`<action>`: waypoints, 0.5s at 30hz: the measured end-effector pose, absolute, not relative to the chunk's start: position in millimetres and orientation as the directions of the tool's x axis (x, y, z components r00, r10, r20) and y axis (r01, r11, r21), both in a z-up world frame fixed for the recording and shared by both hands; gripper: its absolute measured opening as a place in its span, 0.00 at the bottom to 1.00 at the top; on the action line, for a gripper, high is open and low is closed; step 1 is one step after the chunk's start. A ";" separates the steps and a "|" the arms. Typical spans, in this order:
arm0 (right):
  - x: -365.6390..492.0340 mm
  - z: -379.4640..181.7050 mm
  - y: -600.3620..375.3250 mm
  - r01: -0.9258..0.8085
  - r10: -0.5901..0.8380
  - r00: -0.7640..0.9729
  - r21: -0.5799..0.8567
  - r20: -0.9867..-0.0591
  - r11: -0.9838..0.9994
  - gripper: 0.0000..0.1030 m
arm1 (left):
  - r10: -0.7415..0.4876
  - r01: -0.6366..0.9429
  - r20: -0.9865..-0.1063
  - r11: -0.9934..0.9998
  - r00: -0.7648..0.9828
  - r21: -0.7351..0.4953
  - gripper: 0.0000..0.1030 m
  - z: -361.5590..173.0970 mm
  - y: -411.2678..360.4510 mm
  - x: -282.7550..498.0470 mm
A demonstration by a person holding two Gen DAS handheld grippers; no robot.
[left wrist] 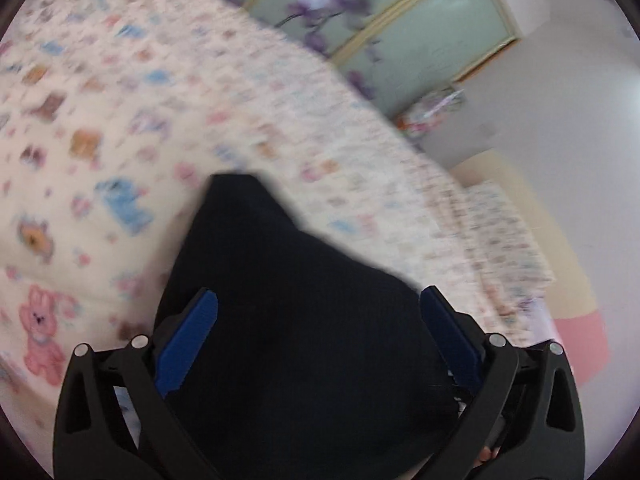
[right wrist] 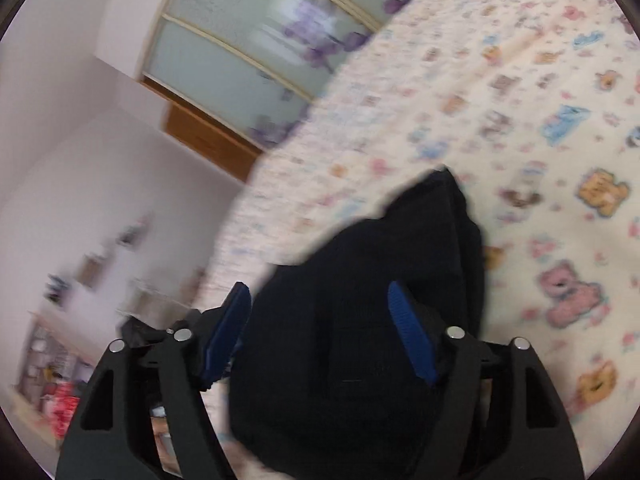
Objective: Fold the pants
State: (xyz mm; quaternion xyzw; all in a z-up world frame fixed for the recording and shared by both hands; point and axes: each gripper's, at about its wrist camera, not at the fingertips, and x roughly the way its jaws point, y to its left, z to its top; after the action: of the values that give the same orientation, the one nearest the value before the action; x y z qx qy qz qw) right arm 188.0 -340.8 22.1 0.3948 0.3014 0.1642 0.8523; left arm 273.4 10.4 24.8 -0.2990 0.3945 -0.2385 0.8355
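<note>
The dark navy pants (left wrist: 288, 280) lie in a bunched pile on a cream bedsheet (left wrist: 100, 120) printed with cartoon animals. My left gripper (left wrist: 319, 294) hangs over them with its blue pads spread wide. The cloth fills the gap between them, and neither pad visibly presses on it. In the right wrist view the same pants (right wrist: 360, 320) rise to a peak at the far end. My right gripper (right wrist: 317, 287) is also open, with the cloth between its fingers and under the right one. Both views are blurred.
The bed's edge (left wrist: 460, 216) runs diagonally, with a white wall beyond it. Sliding wardrobe doors (right wrist: 248, 48) with purple flower prints stand behind the bed. Shelves of small cluttered items (right wrist: 60, 360) are at the lower left of the right wrist view.
</note>
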 end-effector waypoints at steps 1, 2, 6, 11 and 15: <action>191.8 12.4 -339.7 -0.032 0.519 0.754 0.766 -0.403 0.642 0.67 | -0.648 0.151 -0.522 0.695 0.555 -0.703 0.98 11.7 11.2 277.5; 193.0 1.0 -340.8 -0.021 0.511 0.755 0.765 -0.410 0.644 0.63 | -0.659 0.148 -0.517 0.684 0.547 -0.715 0.98 3.7 12.5 281.0; 189.0 -7.6 -345.2 -0.036 0.508 0.768 0.765 -0.390 0.643 0.62 | -0.640 0.174 -0.513 0.706 0.572 -0.687 0.98 -0.5 8.0 277.5; 152.3 21.0 -351.9 -0.112 0.547 0.784 0.801 -0.293 0.588 0.63 | -0.673 0.240 -0.473 0.686 0.568 -0.687 0.98 25.5 16.2 243.7; 112.3 38.1 -339.9 -0.193 0.576 0.773 0.768 -0.265 0.611 0.73 | -0.691 0.353 -0.446 0.695 0.568 -0.627 0.98 36.8 12.8 201.7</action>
State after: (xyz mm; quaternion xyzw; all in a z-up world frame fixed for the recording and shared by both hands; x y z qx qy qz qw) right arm 112.3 -339.9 38.1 0.3803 0.2521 0.2231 0.8614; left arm 201.7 12.8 36.8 -0.2422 0.3492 -0.3066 0.8517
